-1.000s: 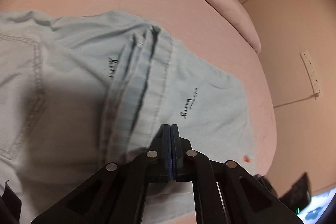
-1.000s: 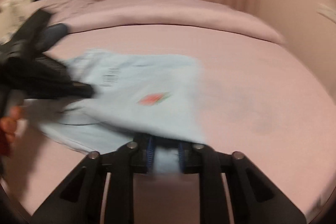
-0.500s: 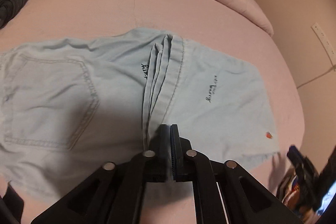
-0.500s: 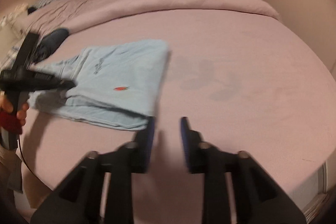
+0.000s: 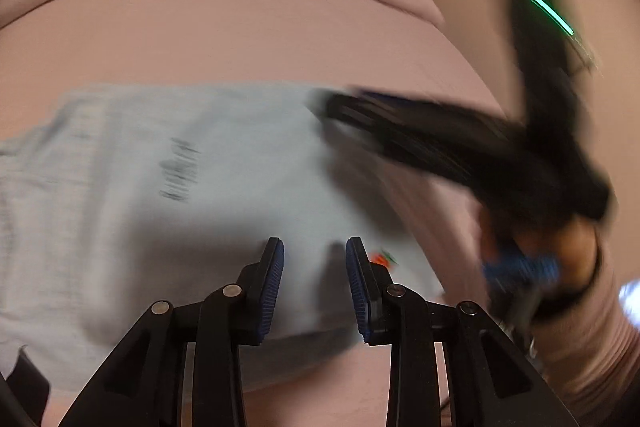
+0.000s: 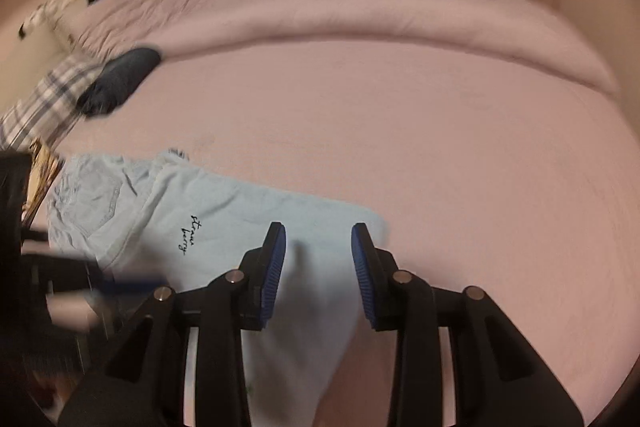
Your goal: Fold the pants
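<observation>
Between and just beyond the left gripper's (image 5: 315, 263) opening jaws, nothing is held; the folded pants (image 5: 168, 195) lie flat there on the pink bed (image 5: 240, 39). The right gripper (image 6: 319, 247) is likewise parted and empty above them. Folding appears largely done; perhaps only tidying remains. No containers are seen.

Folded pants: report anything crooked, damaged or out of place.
Nothing stands out. The folded pants lie flat on the pink bed, their edges roughly lined up, with no tear or spill visible; the left wrist view is too blurred for detail.
</observation>
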### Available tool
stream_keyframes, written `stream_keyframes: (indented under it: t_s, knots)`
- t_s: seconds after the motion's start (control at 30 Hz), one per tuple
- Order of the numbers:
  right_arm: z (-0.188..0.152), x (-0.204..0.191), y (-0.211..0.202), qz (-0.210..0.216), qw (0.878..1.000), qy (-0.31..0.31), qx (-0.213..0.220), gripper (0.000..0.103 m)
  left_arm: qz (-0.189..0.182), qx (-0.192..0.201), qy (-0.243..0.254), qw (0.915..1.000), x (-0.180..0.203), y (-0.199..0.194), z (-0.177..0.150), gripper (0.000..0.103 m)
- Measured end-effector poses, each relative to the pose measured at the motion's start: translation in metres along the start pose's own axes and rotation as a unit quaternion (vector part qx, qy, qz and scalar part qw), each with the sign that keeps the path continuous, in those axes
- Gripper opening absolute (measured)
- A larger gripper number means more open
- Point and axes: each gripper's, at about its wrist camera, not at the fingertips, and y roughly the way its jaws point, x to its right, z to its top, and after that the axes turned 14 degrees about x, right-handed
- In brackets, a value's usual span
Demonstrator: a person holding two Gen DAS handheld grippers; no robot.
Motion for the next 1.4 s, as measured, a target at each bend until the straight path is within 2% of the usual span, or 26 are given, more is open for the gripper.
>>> stream_keyframes:
  t_s: [0.07,0.1,0.17,0.27,0.33,0.37,0.5,0.57,0.6,0.67,0.7,0.77,0.83,0.9,0.97,1.03,1.13,1.2,1.27,1.33,1.4]
  knots:
    - [-0.004,0.007,0.031,-0.011,0.999,-0.005,-0.043,0.029,0.030,-0.009,0.047,0.9984,0.014,0.012,-0.018,0.030]
    - [-0.009,0.010,0.042,-0.016,0.998,-0.016,-0.058,0.029,0.035,-0.004,0.050,0.9981,0.015,0.012,-0.023,0.030]
    - [-0.015,0.013,0.051,-0.002,0.999,-0.017,-0.049,0.030,0.031,0.009,0.047,0.9984,0.014,0.005,-0.029,0.030]
    - [-0.011,0.015,0.049,0.009,0.999,-0.007,-0.045,0.030,0.016,-0.006,0.045,0.9988,0.009,-0.008,-0.032,0.030]
    - [-0.008,0.019,0.034,-0.002,0.999,0.004,-0.036,0.030,0.004,-0.010,0.036,0.9993,0.004,-0.016,-0.027,0.030]
    - [-0.006,0.015,0.024,-0.005,1.000,0.003,-0.024,0.035,-0.003,-0.001,0.027,0.9996,-0.001,-0.028,-0.025,0.030]
    - [-0.022,-0.012,-0.026,0.026,0.999,-0.037,0.003,0.034,0.011,0.056,0.007,0.9984,-0.025,-0.054,-0.013,0.032]
    - [-0.039,-0.028,-0.047,0.044,0.997,-0.064,0.005,0.034,0.042,0.078,-0.014,0.9960,-0.047,-0.055,-0.008,0.036]
    - [-0.050,-0.035,-0.056,0.050,0.996,-0.076,0.000,0.030,0.066,0.082,-0.024,0.9942,-0.059,-0.052,-0.007,0.036]
    - [-0.074,-0.047,-0.067,0.042,0.994,-0.100,0.001,0.030,0.108,0.055,-0.055,0.9911,-0.089,-0.037,-0.014,0.036]
    - [-0.085,-0.052,-0.067,0.040,0.993,-0.110,-0.005,0.035,0.094,0.045,-0.072,0.9919,-0.100,-0.030,-0.018,0.036]
    - [-0.112,-0.061,-0.062,0.032,0.989,-0.146,-0.017,0.036,0.074,0.065,-0.085,0.9915,-0.106,-0.036,-0.019,0.036]
    - [-0.124,-0.066,-0.066,0.019,0.985,-0.169,0.014,0.036,0.072,0.062,-0.090,0.9914,-0.115,-0.051,-0.024,0.036]
    - [-0.116,-0.071,-0.068,0.017,0.984,-0.179,-0.002,0.036,0.069,0.070,-0.101,0.9901,-0.112,-0.059,-0.025,0.036]
    - [-0.100,-0.069,-0.070,0.037,0.986,-0.160,-0.014,0.035,0.064,0.086,-0.105,0.9887,-0.111,-0.079,-0.035,0.036]
    - [-0.084,-0.061,-0.074,0.054,0.989,-0.134,0.007,0.032,0.059,0.094,-0.109,0.9878,-0.111,-0.090,-0.049,0.036]
    - [-0.055,-0.050,-0.061,0.027,0.994,-0.105,0.032,0.033,0.060,0.096,-0.116,0.9868,-0.123,-0.107,-0.061,0.036]
    - [-0.038,-0.044,-0.041,0.022,0.996,-0.072,0.037,0.035,0.059,0.097,-0.118,0.9864,-0.122,-0.112,-0.065,0.036]
    - [-0.032,-0.038,-0.005,0.016,0.999,-0.030,-0.010,0.034,0.058,0.097,-0.125,0.9857,-0.127,-0.116,-0.071,0.037]
    - [-0.040,-0.040,0.032,-0.006,0.996,-0.029,-0.082,0.035,0.061,0.092,-0.131,0.9851,-0.130,-0.124,-0.078,0.037]
    - [-0.036,-0.065,0.027,-0.026,0.994,-0.081,-0.067,0.036,0.051,0.099,-0.133,0.9848,-0.130,-0.134,-0.083,0.037]
